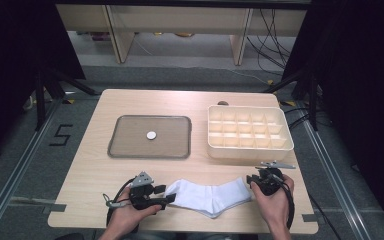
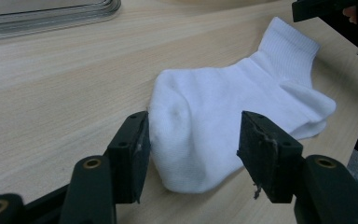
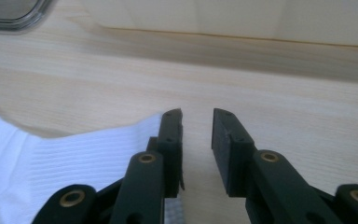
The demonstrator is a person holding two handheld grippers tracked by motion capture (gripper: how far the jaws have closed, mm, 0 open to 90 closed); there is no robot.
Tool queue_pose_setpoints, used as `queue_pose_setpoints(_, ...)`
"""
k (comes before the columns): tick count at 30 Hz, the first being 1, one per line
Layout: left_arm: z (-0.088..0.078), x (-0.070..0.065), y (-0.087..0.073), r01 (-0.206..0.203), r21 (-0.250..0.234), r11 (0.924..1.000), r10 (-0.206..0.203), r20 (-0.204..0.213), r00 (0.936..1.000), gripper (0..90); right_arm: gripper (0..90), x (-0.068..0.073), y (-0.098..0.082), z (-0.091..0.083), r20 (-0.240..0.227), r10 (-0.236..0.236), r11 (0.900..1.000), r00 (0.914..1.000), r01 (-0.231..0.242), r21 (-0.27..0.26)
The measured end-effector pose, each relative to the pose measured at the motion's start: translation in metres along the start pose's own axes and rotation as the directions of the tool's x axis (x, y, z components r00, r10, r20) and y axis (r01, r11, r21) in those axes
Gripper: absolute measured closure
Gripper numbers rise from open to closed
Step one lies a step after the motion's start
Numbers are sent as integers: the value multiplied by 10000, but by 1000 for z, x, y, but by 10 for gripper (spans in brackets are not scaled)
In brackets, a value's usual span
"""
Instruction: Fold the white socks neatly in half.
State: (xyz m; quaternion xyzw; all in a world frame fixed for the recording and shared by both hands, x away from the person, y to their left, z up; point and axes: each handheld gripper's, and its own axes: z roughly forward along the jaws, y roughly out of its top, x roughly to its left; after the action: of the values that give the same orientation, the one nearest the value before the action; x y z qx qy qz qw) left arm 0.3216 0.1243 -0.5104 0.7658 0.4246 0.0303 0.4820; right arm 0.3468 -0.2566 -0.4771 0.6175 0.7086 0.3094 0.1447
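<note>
Sock (image 1: 211, 196) is what I have between my two claws: a white ankle pair lying flat on the table (image 1: 130, 100), long axis running from one claw to the other, toe end toward my left gripper (image 1: 161, 196) and ribbed cuff toward my right gripper (image 1: 250, 181). In the high view the cuff kinks up a little toward the right claw.

In the left gripper view the toe (image 2: 186, 140) sits between the spread jaws. The left-hand pad (image 2: 142, 149) just touches the fabric, the other pad stands clear of it, so nothing is clamped. That claw is wide open.

In the right gripper view the jaws stand a narrow gap apart with bare wood between them. The ribbed cuff (image 3: 74, 158) lies just beside the left-hand jaw and seems to run partly under it (I cannot tell whether it touches). This claw grips nothing.

Beyond the right claw, the compartment box (image 1: 250, 134) stands close, its near wall leaving only a narrow strip of table. Beyond the left claw, the grey tray (image 1: 150, 136) with a small white disc (image 1: 151, 135) lies farther off, with more open wood before it. The near table edge runs just behind both hands.
</note>
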Motion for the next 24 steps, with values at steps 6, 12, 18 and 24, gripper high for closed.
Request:
queue_pose_setpoints(6,-1,-1,5,199,322,9993,-199,-19,9998,453,713,9,5,-1,-361,-475,9982,9982,488,354)
queue_pose_setpoints(12,4,-4,8,41,944,9955,-21,-219,9998,447,719,25,6,-2,-814,-599,9921,9949,684,1052)
queue_pose_setpoints(18,9,-3,8,331,1550,9874,-315,-123,9994,448,710,39,3,0,-1421,-910,9845,9857,1106,1362)
queue_pose_setpoints(24,13,2,9,-50,1729,9849,146,-546,9984,502,694,42,4,-3,-1869,-917,9846,9781,1171,1298)
